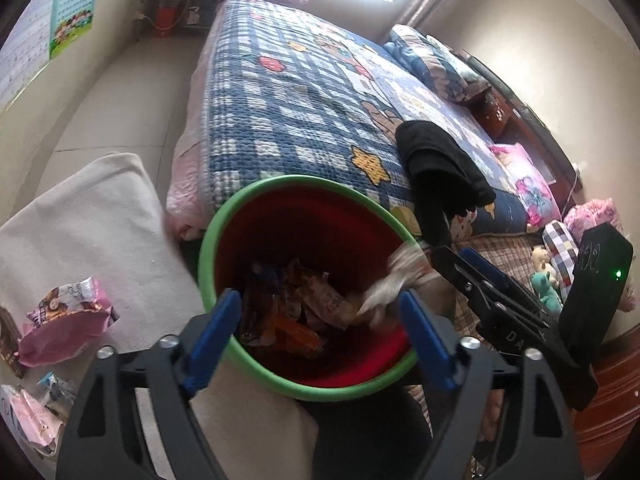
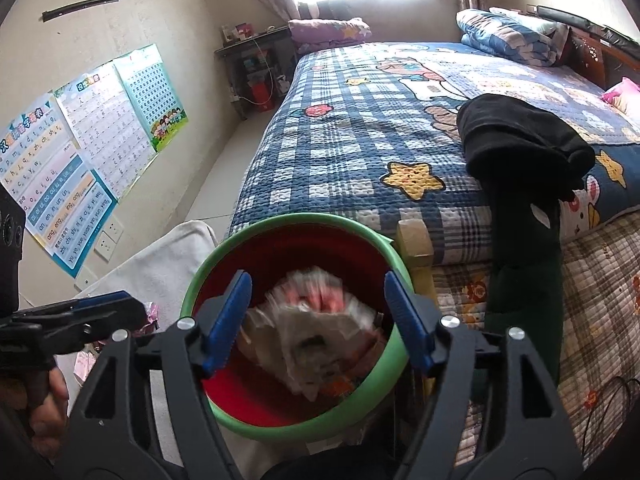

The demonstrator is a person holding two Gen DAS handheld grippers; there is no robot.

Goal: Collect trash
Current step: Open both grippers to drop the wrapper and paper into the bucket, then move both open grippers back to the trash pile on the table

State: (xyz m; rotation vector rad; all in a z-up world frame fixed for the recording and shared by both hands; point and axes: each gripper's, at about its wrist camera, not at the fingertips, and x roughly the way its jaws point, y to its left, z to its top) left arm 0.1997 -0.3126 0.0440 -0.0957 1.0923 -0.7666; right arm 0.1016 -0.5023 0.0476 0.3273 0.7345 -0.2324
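A red bin with a green rim [image 1: 208, 248] stands against the foot of the bed, with several orange and brown wrappers [image 1: 304, 308] in its bottom. My left gripper [image 1: 320, 336] hangs open over the bin's near side, nothing between its blue pads. My right gripper [image 2: 318, 292] is open above the same bin [image 2: 384, 248]. A blurred clear wrapper with red print [image 2: 316, 332] lies loose below and between its fingers, touching neither pad. From the left wrist view that wrapper [image 1: 396, 276] shows as a white blur off the right gripper's [image 1: 452, 254] tips.
A pink snack bag [image 1: 68, 316] and more wrappers [image 1: 24, 412] lie on a white cloth [image 1: 92, 220] left of the bin. The bed with its blue plaid quilt [image 1: 300, 100] rises behind. A black garment [image 2: 520, 140] hangs over its corner, beside a cardboard box [image 2: 414, 240].
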